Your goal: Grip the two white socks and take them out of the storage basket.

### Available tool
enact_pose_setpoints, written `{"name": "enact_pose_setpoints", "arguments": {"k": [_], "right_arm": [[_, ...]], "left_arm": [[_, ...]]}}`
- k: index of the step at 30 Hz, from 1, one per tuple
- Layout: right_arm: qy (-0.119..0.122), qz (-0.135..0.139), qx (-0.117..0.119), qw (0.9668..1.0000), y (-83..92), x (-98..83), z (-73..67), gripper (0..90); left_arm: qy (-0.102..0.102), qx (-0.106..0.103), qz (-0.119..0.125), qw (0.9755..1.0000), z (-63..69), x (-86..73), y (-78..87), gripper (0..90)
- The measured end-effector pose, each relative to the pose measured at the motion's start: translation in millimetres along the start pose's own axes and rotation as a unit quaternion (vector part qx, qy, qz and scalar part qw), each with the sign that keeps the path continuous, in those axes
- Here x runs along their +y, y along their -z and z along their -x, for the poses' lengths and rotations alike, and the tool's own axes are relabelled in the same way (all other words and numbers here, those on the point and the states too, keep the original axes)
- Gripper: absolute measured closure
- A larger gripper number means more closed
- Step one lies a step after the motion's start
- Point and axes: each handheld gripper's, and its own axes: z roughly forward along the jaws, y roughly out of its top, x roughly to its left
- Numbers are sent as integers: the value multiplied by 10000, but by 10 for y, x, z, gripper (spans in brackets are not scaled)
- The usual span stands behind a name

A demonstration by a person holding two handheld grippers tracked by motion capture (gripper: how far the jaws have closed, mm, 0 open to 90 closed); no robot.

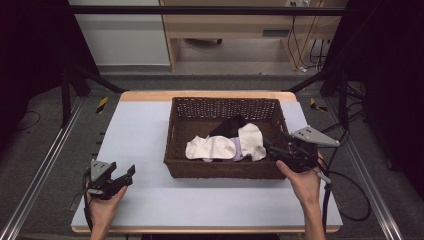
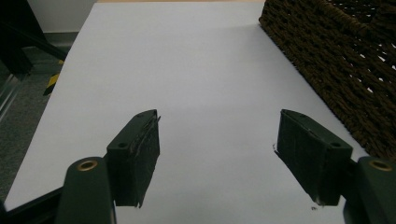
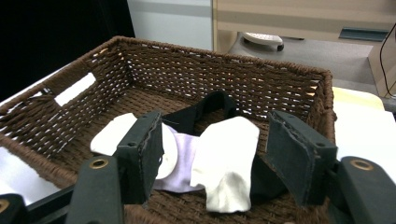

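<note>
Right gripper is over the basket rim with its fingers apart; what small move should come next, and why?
Probably lower the right gripper onto the white sock and close on it. Its fingers stand open with nothing pressed between them, and that sock lies on top of the pile in the brown wicker basket, right ahead of them. The left gripper rests open over the pale table.

No readable text, labels, brands or numbers anywhere. Only sign-like marks: yellow-and-black hazard stripes on the floor (image 1: 102, 104), far beyond the left fingers (image 1: 131, 171), and a second striped patch (image 1: 316, 105) beyond the right fingers (image 1: 270, 147). Nothing printed on the basket (image 1: 222, 169) or the cloths inside.
</note>
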Motion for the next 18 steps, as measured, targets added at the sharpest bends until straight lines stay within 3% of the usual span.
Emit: {"name": "enact_pose_setpoints", "arguments": {"k": [18], "right_arm": [[81,-59,-217,9997,-498,264,8,298]], "left_arm": [[-60,40,-20,10000,3,-2,-14,289]]}}
